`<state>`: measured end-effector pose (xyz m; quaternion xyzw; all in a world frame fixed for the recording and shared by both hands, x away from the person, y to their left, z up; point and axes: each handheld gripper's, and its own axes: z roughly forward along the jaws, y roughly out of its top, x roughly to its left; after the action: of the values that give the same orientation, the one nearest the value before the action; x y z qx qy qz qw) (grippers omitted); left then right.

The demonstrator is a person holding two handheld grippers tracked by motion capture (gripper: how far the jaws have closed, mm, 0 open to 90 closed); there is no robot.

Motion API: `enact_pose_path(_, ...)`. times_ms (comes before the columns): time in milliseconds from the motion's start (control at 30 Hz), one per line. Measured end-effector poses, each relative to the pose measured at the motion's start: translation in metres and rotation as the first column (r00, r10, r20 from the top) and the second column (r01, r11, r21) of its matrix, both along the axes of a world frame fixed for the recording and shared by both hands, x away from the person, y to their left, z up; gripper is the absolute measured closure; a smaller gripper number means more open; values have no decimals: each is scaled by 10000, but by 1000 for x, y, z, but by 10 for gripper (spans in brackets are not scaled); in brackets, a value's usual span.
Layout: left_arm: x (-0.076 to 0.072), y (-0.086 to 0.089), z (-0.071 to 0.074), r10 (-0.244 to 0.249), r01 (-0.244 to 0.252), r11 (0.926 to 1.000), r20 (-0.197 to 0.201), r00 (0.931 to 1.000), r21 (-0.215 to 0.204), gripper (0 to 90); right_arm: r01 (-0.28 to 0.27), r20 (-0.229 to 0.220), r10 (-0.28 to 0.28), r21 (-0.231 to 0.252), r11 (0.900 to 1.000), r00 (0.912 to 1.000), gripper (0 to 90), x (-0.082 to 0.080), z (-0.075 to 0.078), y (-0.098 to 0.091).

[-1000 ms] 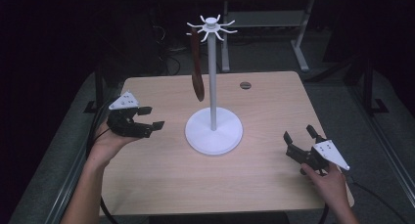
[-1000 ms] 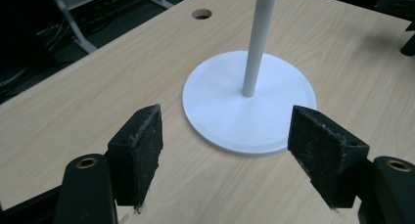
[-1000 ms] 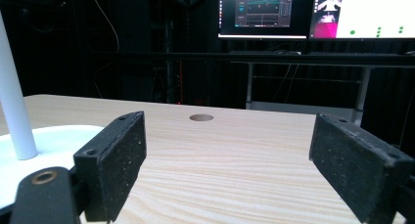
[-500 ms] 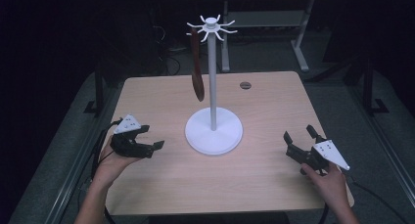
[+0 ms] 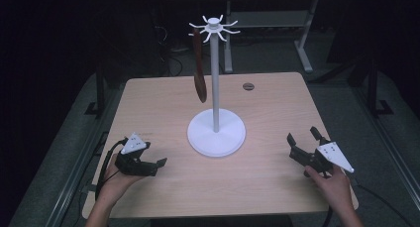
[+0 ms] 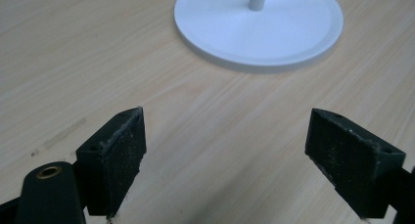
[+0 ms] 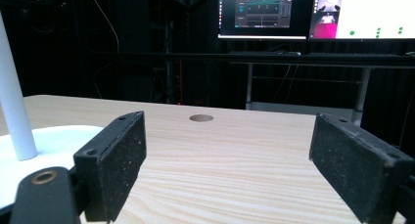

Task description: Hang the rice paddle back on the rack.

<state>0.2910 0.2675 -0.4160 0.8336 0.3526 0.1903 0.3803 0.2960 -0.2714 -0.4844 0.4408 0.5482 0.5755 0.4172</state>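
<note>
Two tools rest low on the surface [image 5: 163, 95] in the high view: the left tool [image 5: 157, 165] near-left, the right tool [image 5: 299, 146] near-right, both spread and empty. The brown spatula [image 5: 199, 71], probably wooden, hangs from the white rack [image 5: 216, 133] at centre.

In the left gripper view the jaws, just opened wider, hold nothing.

In the right gripper view the jaws face the far edge; keep both tools parked clear of the rack's base.

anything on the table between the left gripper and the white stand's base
Nothing: bare wood separates the left gripper from the stand base, seen in the high view and left gripper view.
</note>
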Motion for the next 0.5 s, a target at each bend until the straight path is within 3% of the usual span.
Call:
enact_pose_path(267, -8, 5, -20, 525, -525, 9986, 90, 9986, -6, 148, 11, 49, -11, -76, 10000, 10000, 131, 0, 0, 0)
enact_pose_path(500, -8, 9, -38, 726, -724, 9955, -20, 9974, 609, 149, -4, 55, 4, -97, 10000, 10000, 131, 0, 0, 0)
